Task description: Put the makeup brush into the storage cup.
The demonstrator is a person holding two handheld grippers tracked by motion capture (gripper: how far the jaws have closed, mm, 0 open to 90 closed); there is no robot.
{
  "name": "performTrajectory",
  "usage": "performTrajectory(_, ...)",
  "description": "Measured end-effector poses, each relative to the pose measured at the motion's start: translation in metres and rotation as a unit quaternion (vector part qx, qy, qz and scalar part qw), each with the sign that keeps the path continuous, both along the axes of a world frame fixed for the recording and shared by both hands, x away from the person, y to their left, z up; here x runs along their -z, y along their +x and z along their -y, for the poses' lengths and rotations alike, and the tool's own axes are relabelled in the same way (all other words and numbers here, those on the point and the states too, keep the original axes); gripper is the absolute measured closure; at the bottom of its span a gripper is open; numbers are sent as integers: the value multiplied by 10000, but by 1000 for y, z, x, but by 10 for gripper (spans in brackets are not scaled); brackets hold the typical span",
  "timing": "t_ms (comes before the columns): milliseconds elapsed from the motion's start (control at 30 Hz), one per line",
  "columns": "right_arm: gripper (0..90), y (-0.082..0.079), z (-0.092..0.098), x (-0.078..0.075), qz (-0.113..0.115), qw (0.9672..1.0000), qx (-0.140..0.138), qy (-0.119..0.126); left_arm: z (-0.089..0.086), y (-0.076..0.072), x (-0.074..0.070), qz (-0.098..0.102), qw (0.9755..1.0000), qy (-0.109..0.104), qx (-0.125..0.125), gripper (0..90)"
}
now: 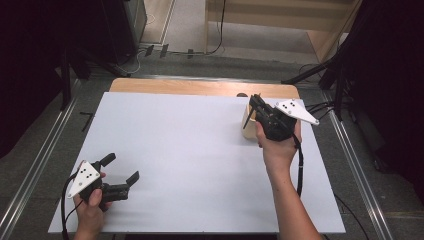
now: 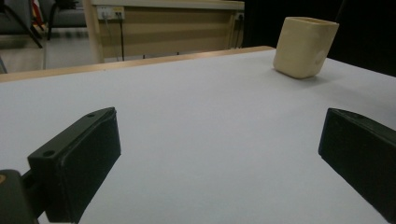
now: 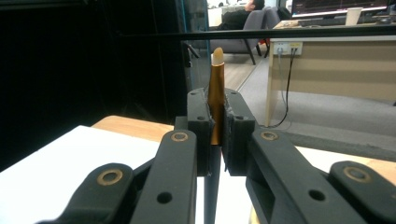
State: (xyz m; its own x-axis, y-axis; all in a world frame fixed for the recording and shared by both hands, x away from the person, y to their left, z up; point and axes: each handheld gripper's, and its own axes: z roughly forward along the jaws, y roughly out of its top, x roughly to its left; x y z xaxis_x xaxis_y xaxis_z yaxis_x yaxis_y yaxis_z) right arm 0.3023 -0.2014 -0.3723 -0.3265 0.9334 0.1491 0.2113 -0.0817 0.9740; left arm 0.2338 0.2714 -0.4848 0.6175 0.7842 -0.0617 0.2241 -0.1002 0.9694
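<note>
Two black jaws of the right gripper (image 3: 215,135) clamp a slim, stiff, gold-ferruled brush (image 3: 216,88) mid-shaft; it looks light and slippery, tilting above the cream square cup (image 2: 305,46); left gripper (image 1: 121,170) jaws stand apart, empty.

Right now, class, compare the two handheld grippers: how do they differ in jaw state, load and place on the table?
The left gripper has its jaws wide apart with nothing between them; the right gripper is shut on a thin brush. The left gripper sits low at the near left corner; the right gripper is at the far right, by the cream holder. Both are black, hand-held, with a grey plate on top.
</note>
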Motion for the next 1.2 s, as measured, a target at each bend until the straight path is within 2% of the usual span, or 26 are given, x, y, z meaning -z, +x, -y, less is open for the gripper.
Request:
performTrajectory(267, 847, 6, 10, -8, 99, 9999, 118, -11, -1, -4, 2, 0, 10000, 42, -18, 0)
performTrajectory(400, 847, 8, 14, -11, 162, 9997, 169, -16, -3, -4, 1, 27, 10000, -40, -25, 0)
performTrajectory(600, 847, 12, 20, -16, 270, 9993, 228, -86, -4, -4, 1, 38, 10000, -52, -11, 0)
performTrajectory(967, 847, 23, 25, -15, 333, 9987, 353, -125, -3, -4, 1, 71, 9999, -63, 64, 0)
performTrajectory(1200, 847, 32, 27, -13, 296, 9985, 418, -205, -3, -4, 1, 90, 9999, -70, 79, 0)
